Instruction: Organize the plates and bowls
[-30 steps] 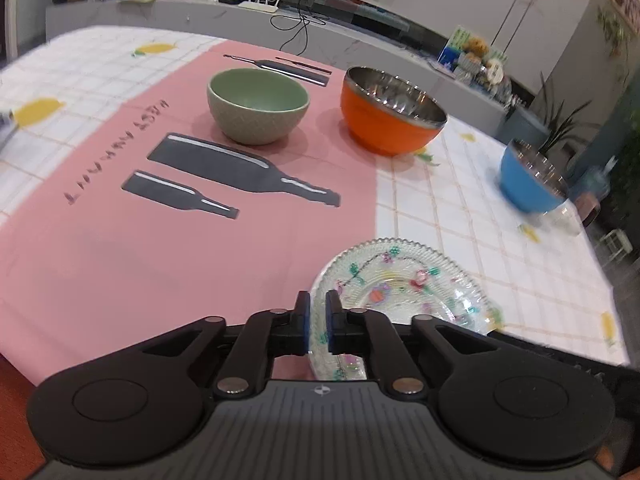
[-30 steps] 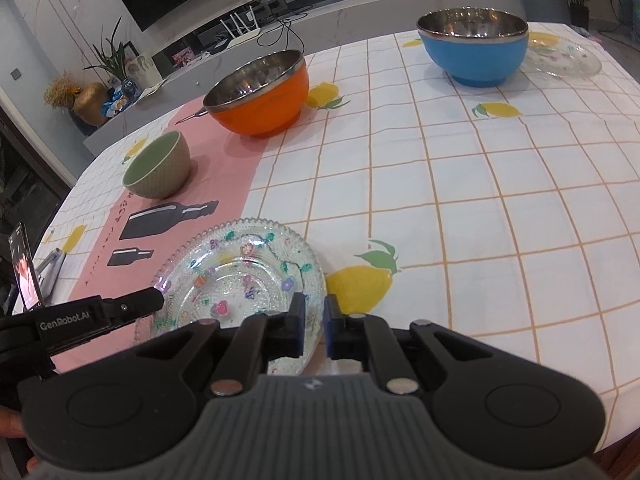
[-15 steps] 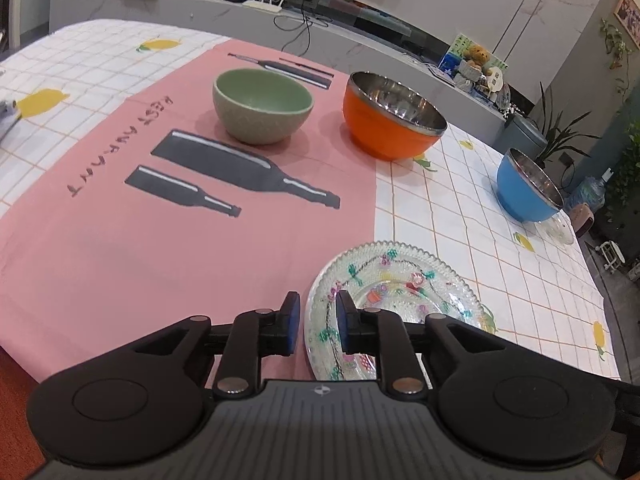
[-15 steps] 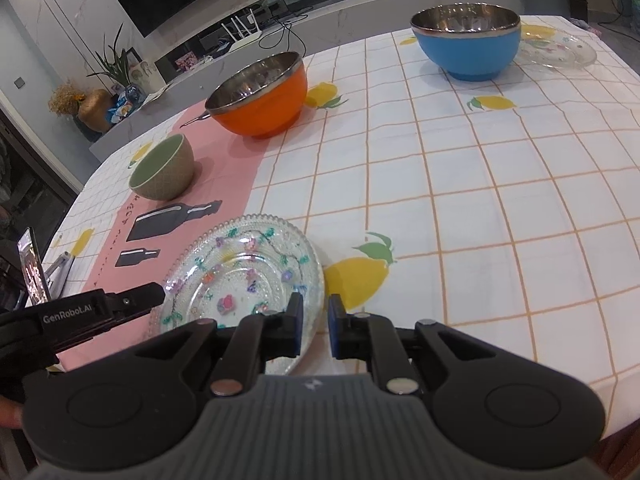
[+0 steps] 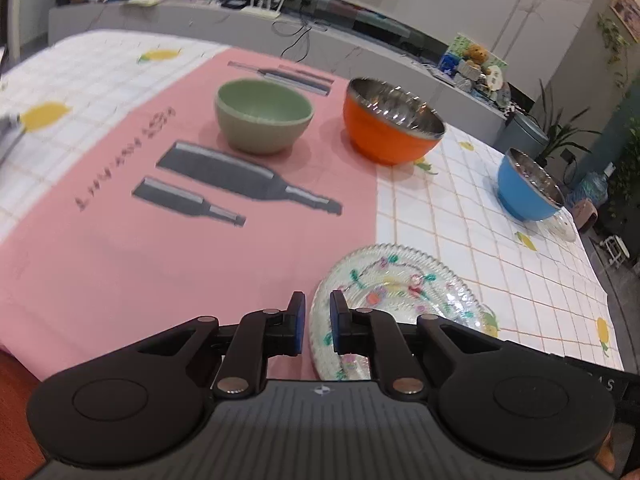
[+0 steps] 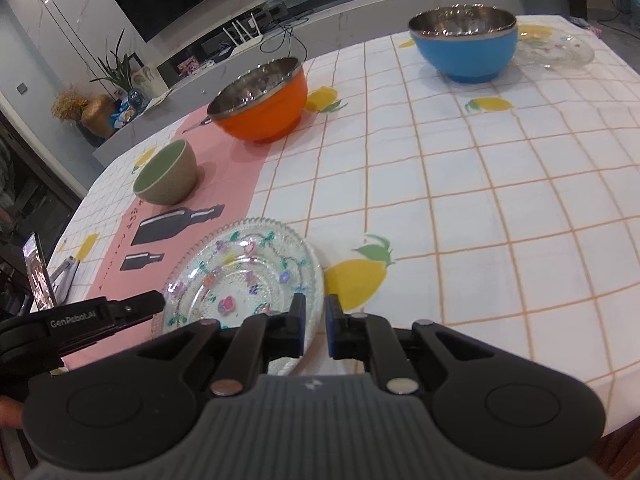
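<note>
A clear glass plate [image 5: 400, 292] [image 6: 240, 276] with coloured flower print lies flat near the table's front edge. My left gripper [image 5: 318, 320] [image 6: 156, 306] hovers at its left rim. Its jaws are closing to a narrow gap, the rim shows through the gap, and no pad presses on it. My right gripper [image 6: 316, 324] hovers over the plate's right rim, its jaws closing with nothing between them. Farther back stand a green bowl [image 5: 264, 120] [image 6: 166, 176], an orange steel-lined bowl [image 5: 394, 124] [image 6: 260, 100] and a blue steel-lined bowl [image 5: 528, 188] [image 6: 464, 46].
A second glass plate [image 6: 556, 50] [image 5: 562, 228] lies beside the blue bowl at the far right corner. A pink mat [image 5: 120, 260] with bottle prints covers the left middle of the checked tablecloth [image 6: 480, 200]. A phone [image 6: 38, 276] stands at the table's left edge.
The left jaws widened a little and then narrowed again. Both grippers stayed close to where they were over the near plate; the dishes have not moved.
</note>
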